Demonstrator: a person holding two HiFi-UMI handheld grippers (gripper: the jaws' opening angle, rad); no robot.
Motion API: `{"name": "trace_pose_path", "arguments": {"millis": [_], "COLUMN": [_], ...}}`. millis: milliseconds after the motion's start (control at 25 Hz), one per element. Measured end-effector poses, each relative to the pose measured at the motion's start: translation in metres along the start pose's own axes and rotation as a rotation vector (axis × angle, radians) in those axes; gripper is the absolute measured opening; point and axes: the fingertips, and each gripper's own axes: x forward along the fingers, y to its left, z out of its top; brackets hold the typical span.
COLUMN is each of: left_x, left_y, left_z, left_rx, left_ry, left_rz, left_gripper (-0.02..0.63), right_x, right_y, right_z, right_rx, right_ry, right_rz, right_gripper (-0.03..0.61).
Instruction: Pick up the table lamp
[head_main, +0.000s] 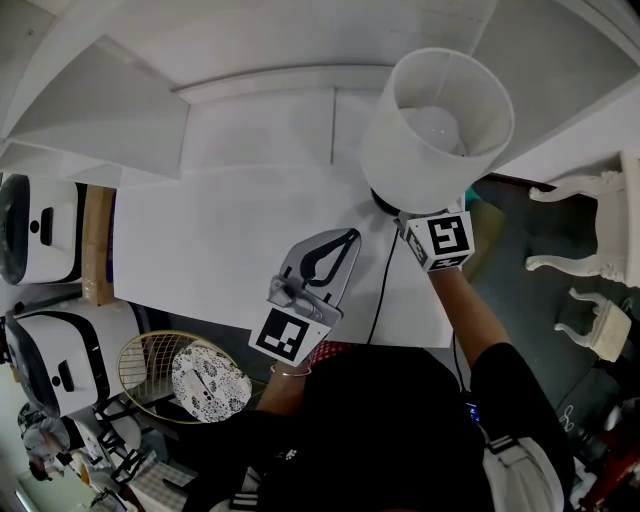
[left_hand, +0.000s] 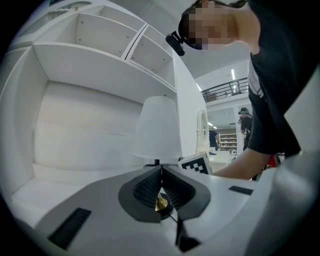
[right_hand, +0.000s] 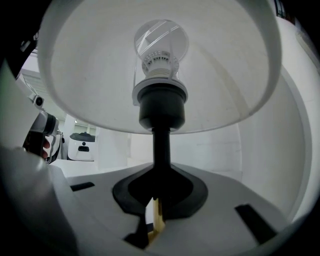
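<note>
Clamping lamp stem (right_hand: 161, 145) — hidden overhead.

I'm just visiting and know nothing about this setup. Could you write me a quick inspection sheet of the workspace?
Surface: white desk, with the lamp at its far right corner.
Job's things: table lamp, upright, with a white shade and a black stem.
Clutter: nothing seen on the desk.
Grippers: right gripper shut on the stem under the shade; left gripper shut, empty, held over the desk.
Cables: black cable runs from the lamp's foot over the desk's near edge.
Surroundings: white shelves behind; wire basket and white machines at left; white chair at right.
</note>
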Motion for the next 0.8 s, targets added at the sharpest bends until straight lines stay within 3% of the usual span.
{"name": "trace_pose_path", "arguments": {"millis": [440,800], "left_x": [0.007,0.019], "left_y": [-0.004,-0.002], "left_z": [-0.01,-0.024], "left_rx": [-0.005,0.042], "left_ry": [0.013,0.015], "left_rz": [-0.042,-0.078], "left_gripper": [0.014,0.014], "right_x": [0.002,0.001], "right_y": [0.0,0.0], "right_z": [0.0,0.0], "right_rx": [0.008,0.002], "right_ry": [0.002,0.011], "right_rz": [-0.001,0.0], "right_gripper": [0.025,0.025]}}
